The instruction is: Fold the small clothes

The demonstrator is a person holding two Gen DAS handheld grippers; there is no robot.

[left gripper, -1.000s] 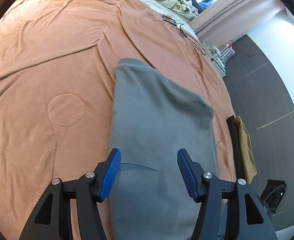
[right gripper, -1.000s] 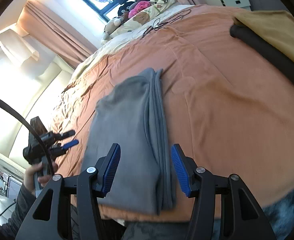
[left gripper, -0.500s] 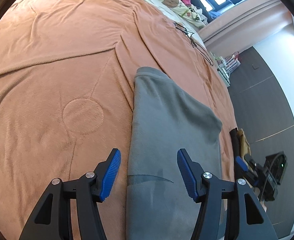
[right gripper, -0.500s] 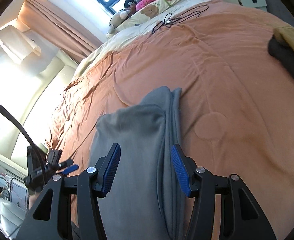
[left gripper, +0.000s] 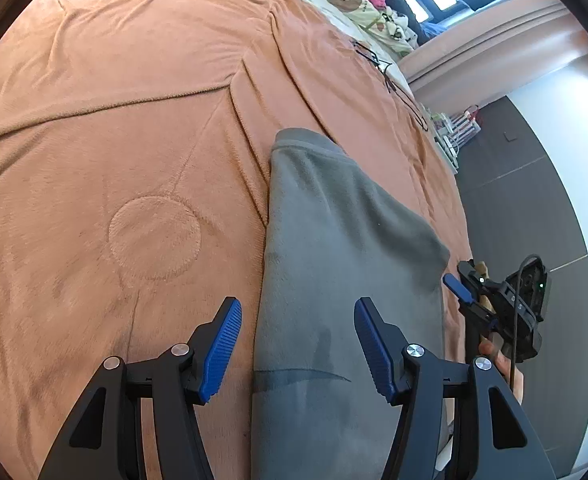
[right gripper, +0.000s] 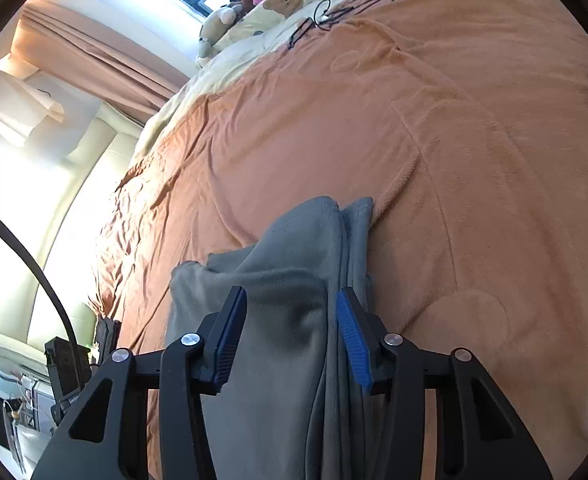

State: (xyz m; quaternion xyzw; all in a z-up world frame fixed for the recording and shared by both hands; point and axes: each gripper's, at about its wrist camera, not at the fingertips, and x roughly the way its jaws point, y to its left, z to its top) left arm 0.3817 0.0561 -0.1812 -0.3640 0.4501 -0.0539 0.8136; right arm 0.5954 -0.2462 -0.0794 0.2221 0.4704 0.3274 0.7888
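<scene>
Lying between right gripper (right gripper: 292, 334) closing jaws: grey garment (right gripper: 294, 320).

The right gripper (right gripper: 291, 330) swung over the grey garment (right gripper: 294, 280), jaws closing.

Left tool (left gripper: 297, 346) gapes; right tool (right gripper: 291, 338) jaws have just been closing.

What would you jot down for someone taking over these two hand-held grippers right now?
Left gripper: open, empty, over the near end of the grey fleece garment.
Right gripper: jaws just closing around the garment's raised fold; whether the pads press is unclear.
Garment lies lengthwise on the orange plush blanket, already folded into a narrow strip.
Left: likely fold it crosswise, then smooth it.
</scene>
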